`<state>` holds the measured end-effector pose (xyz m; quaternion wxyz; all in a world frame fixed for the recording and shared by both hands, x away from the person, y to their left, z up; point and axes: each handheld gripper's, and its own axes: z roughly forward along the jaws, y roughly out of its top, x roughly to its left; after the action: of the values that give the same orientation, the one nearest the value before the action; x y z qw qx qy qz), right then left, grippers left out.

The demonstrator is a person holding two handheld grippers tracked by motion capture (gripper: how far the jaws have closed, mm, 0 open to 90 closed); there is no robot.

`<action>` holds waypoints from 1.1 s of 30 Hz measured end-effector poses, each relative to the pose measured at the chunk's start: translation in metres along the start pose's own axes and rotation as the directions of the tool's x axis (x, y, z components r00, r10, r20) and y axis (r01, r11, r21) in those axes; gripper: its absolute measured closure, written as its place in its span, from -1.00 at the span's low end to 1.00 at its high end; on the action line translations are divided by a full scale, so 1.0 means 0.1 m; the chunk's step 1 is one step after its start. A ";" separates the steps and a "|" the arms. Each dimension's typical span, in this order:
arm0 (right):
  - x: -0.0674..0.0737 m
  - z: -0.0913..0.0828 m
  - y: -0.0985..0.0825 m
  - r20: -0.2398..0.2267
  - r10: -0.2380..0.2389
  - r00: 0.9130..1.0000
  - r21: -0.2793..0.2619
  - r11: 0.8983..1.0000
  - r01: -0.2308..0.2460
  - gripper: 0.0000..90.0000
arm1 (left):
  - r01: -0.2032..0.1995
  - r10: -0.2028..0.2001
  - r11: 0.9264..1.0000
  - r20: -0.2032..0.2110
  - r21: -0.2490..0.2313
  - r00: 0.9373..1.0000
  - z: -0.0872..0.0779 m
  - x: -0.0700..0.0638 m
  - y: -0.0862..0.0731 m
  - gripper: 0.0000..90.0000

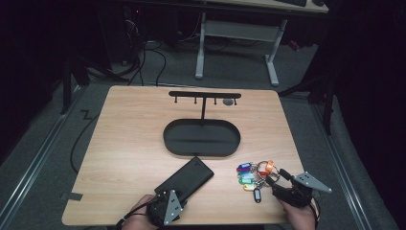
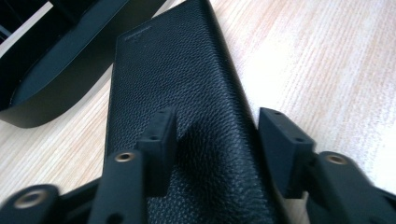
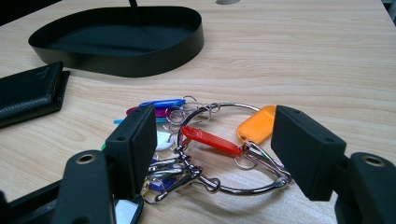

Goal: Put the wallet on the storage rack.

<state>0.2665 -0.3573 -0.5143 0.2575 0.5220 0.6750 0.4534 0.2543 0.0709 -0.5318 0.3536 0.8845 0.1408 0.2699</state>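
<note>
Dim room, grey carpeted floor, seemingly a white-legged desk behind.

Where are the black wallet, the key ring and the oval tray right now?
black wallet [image 1: 186, 179], high view, middle of its leather face.
key ring [image 3: 224, 149], right gripper view, red tag.
oval tray [image 1: 201, 152], high view, near rim.

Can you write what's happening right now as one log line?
left gripper: open over wallet | right gripper: open around key ring | tray: empty

The table is evenly lit amid dark surroundings, with both gripper views blurring close up.
</note>
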 end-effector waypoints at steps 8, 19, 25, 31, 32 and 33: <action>0.00 0.00 0.00 0.002 -0.002 1.000 0.003 1.000 0.002 -0.31 | 0.009 -0.009 1.000 0.008 -0.005 1.000 -0.02 0.02 0.00 0.43; 0.02 0.00 0.01 0.030 -0.048 0.998 0.028 0.998 0.048 -0.36 | 0.001 -0.001 1.000 -0.002 -0.011 1.000 -0.04 0.01 0.00 0.60; 0.03 0.00 0.02 0.061 -0.067 0.996 0.039 0.997 0.065 -0.45 | -0.006 0.006 1.000 -0.011 -0.012 1.000 -0.05 0.00 0.01 0.67; 0.02 0.00 0.02 0.058 -0.058 0.997 0.046 0.997 0.055 -0.46 | 0.020 -0.021 0.999 -0.018 -0.038 1.000 -0.10 0.03 0.03 0.73; 0.02 0.01 0.01 0.057 -0.057 0.997 0.045 0.997 0.055 -0.46 | 0.035 -0.036 0.998 -0.016 -0.045 0.999 -0.11 0.04 0.03 0.74; 0.02 0.01 0.01 0.056 -0.056 0.997 0.044 0.998 0.054 -0.46 | 0.042 -0.043 0.998 -0.017 -0.052 0.999 -0.12 0.05 0.03 0.75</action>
<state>0.2671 -0.3554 -0.5131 0.2780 0.5213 0.6909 0.4167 0.2521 0.0779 -0.5211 0.3808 0.8694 0.1557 0.2737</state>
